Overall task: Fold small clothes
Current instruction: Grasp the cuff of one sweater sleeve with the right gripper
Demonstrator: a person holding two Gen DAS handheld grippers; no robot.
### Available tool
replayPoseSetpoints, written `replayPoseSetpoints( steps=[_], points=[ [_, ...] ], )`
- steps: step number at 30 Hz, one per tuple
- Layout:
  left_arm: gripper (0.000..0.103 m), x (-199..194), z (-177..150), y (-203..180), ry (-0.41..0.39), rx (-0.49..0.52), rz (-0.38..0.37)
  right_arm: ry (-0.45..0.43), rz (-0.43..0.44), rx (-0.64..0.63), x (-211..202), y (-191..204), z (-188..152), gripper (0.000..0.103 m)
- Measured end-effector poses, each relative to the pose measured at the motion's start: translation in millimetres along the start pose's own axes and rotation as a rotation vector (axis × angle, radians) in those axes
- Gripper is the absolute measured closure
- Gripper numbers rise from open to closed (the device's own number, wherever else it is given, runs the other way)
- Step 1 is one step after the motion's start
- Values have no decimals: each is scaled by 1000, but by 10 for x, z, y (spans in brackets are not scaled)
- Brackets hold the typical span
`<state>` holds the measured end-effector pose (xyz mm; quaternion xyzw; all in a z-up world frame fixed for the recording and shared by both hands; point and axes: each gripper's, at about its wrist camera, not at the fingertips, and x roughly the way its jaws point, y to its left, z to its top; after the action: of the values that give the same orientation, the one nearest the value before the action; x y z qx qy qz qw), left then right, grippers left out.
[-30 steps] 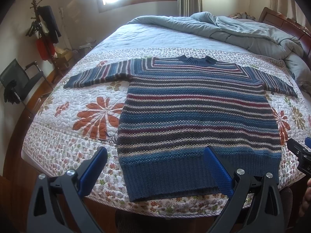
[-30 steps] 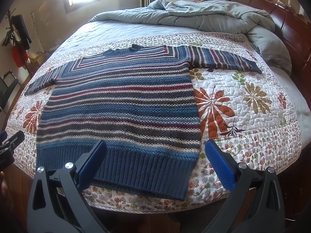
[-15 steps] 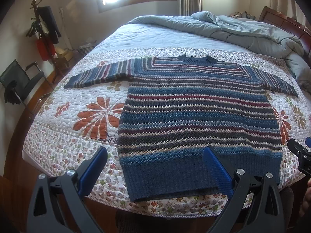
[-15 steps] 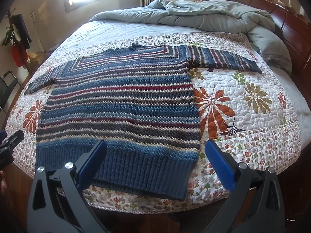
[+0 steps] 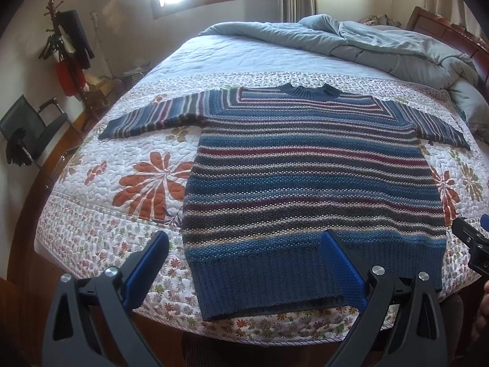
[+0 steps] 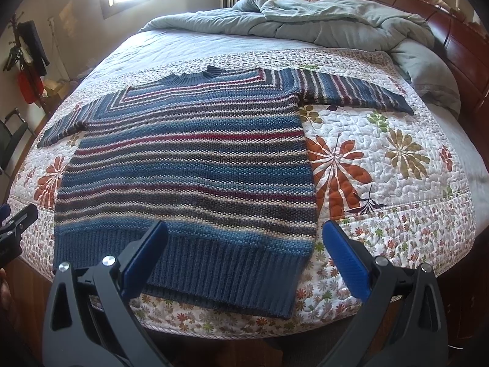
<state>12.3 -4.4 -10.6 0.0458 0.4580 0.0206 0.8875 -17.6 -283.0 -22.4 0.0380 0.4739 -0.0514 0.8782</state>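
A striped blue, grey and red knit sweater (image 5: 308,180) lies flat on the bed, sleeves spread out, ribbed hem toward me; it also shows in the right wrist view (image 6: 189,165). My left gripper (image 5: 244,263) is open and empty, above the hem's left corner. My right gripper (image 6: 244,257) is open and empty, above the hem's right corner. The right gripper's tip shows at the right edge of the left wrist view (image 5: 472,244). The left gripper's tip shows at the left edge of the right wrist view (image 6: 15,229).
The bed has a floral quilt (image 5: 101,202) and a rumpled grey duvet (image 5: 382,49) at the far end. A wooden headboard (image 6: 458,30) stands at right. A black chair (image 5: 27,134) and a coat stand (image 5: 64,55) are left of the bed.
Both grippers have drifted very slightly; the sweater has not moved and both grippers stay open.
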Motion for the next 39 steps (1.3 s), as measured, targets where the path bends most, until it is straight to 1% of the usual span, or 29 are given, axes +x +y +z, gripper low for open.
replayPoseSetpoints(
  steps=[3, 5, 6, 7, 10, 11, 14, 16, 17, 19, 21, 22, 24, 26, 28, 30, 32, 33, 35, 36, 37, 38, 39],
  points=[
    [4, 103, 75, -30, 22, -1, -8, 21, 20, -3, 96, -97, 69, 3],
    [4, 206, 207, -100, 36, 9, -14, 50, 25, 6, 185, -259, 158, 3],
    [4, 253, 292, -159, 36, 17, -10, 71, 25, 20, 252, -412, 240, 3],
    [4, 291, 364, -213, 34, 22, -7, 91, 13, 41, 326, -595, 351, 3],
    [4, 466, 729, -485, 31, 33, -29, 138, -74, 97, 539, -1166, 707, 3],
    [4, 529, 856, -596, 28, 33, -44, 145, -115, 124, 642, -1450, 897, 3],
    [4, 769, 1260, -1002, 18, 37, -76, 175, -204, 189, 932, -2099, 1297, 3],
    [4, 977, 1532, -1310, 16, 41, -98, 197, -236, 228, 1165, -2511, 1547, 3],
    [4, 1077, 1642, -1443, 20, 41, -103, 222, -239, 264, 1343, -2790, 1700, 3],
    [4, 1291, 1846, -1708, 29, 31, -118, 239, -212, 344, 1558, -3153, 1848, 3],
    [4, 1492, 1988, -1925, 38, 22, -133, 262, -158, 428, 1832, -3521, 1978, 3],
    [4, 1566, 2028, -2018, 41, 24, -138, 280, -136, 466, 1988, -3696, 2025, 3],
    [4, 1728, 2068, -2189, 46, 38, -151, 304, -127, 524, 2252, -3980, 2093, 3],
    [4, 1844, 2075, -2313, 39, 59, -157, 310, -109, 558, 2428, -4162, 2131, 3],
    [4, 1976, 2048, -2404, 30, 86, -147, 300, -87, 587, 2548, -4307, 2150, 3],
    [4, 2078, 2018, -2424, 30, 93, -140, 294, -77, 613, 2654, -4420, 2178, 3],
    [4, 2173, 2004, -2426, 35, 90, -138, 264, -61, 623, 2697, -4480, 2217, 4],
    [4, 2230, 2000, -2419, 41, 87, -135, 254, -65, 618, 2712, -4489, 2240, 9],
    [4, 2305, 2002, -2391, 50, 80, -128, 241, -77, 610, 2733, -4492, 2291, 30],
    [4, 2341, 2010, -2369, 54, 74, -119, 224, -76, 606, 2719, -4469, 2315, 49],
    [4, 2358, 2013, -2333, 60, 66, -112, 212, -71, 604, 2706, -4447, 2333, 76],
    [4, 2375, 2022, -2300, 65, 56, -108, 209, -88, 601, 2708, -4447, 2339, 90],
    [4, 2385, 2031, -2243, 67, 41, -106, 209, -81, 611, 2699, -4433, 2366, 93]
  ],
)
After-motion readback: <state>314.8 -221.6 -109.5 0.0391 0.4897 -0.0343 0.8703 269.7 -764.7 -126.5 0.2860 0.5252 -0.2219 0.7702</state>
